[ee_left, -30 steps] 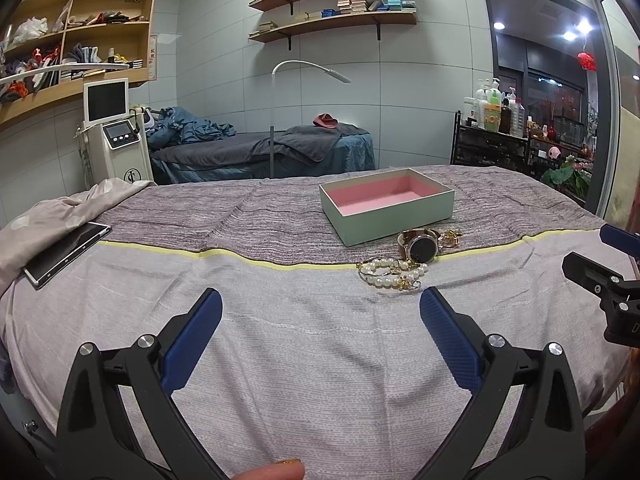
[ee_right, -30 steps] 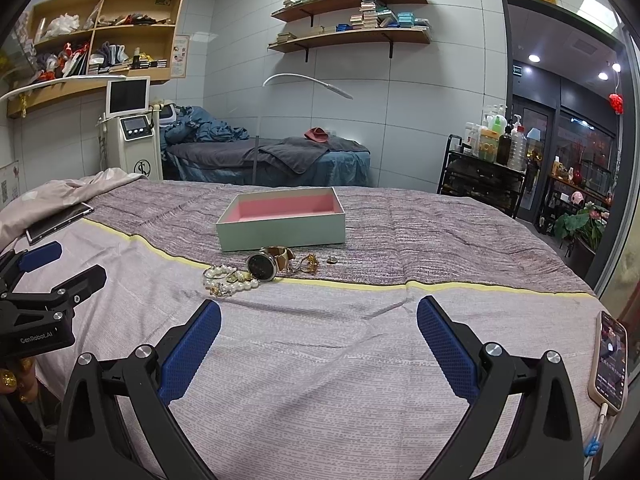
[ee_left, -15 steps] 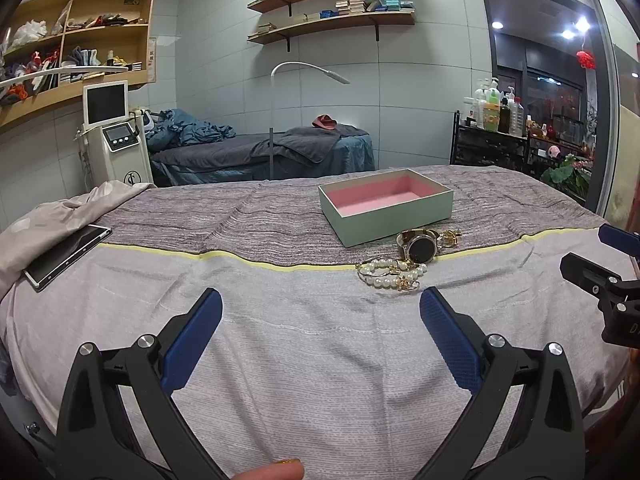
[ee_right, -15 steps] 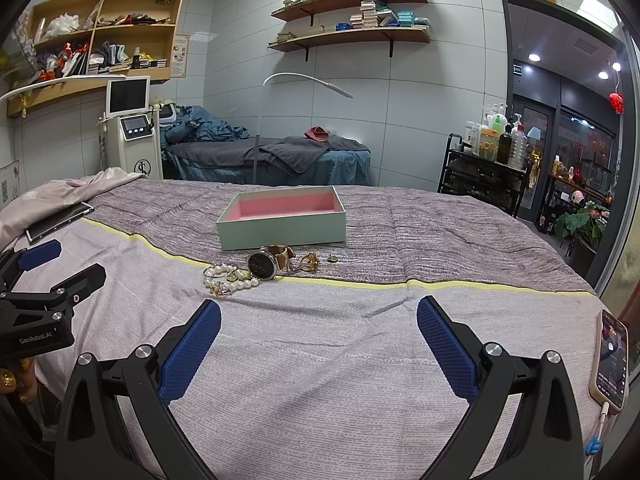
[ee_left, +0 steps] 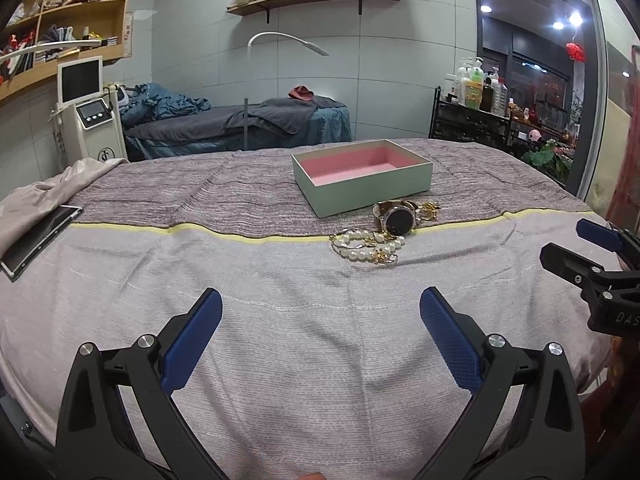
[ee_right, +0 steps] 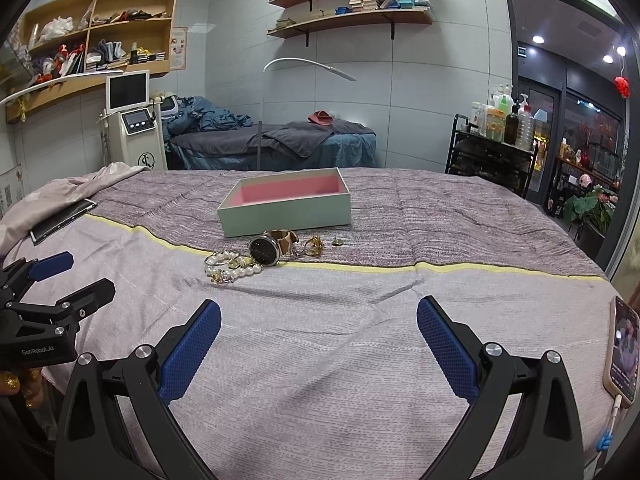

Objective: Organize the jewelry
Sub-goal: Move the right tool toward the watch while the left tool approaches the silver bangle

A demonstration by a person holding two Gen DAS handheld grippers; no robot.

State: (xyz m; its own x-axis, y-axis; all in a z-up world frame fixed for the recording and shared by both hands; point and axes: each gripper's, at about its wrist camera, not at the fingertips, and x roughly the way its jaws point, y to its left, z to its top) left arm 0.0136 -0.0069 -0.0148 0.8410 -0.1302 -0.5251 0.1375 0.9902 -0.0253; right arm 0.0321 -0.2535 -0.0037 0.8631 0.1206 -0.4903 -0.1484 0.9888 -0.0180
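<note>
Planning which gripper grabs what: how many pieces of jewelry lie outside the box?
4, maybe more: pearl bracelet nearest, watch behind it, gold piece beside the watch, small gold piece farthest right. The cluster may hide others.

Light: even, fairly dim indoor; ceiling spots [ee_left: 486,8] glare at right.
Focus: sharp centre.
Edges: heavy fisheye bending, black corner vignette.

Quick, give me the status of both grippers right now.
Left gripper: open, holding nothing, above the bedspread.
Right gripper: open, holding nothing, also short of the jewelry.
</note>
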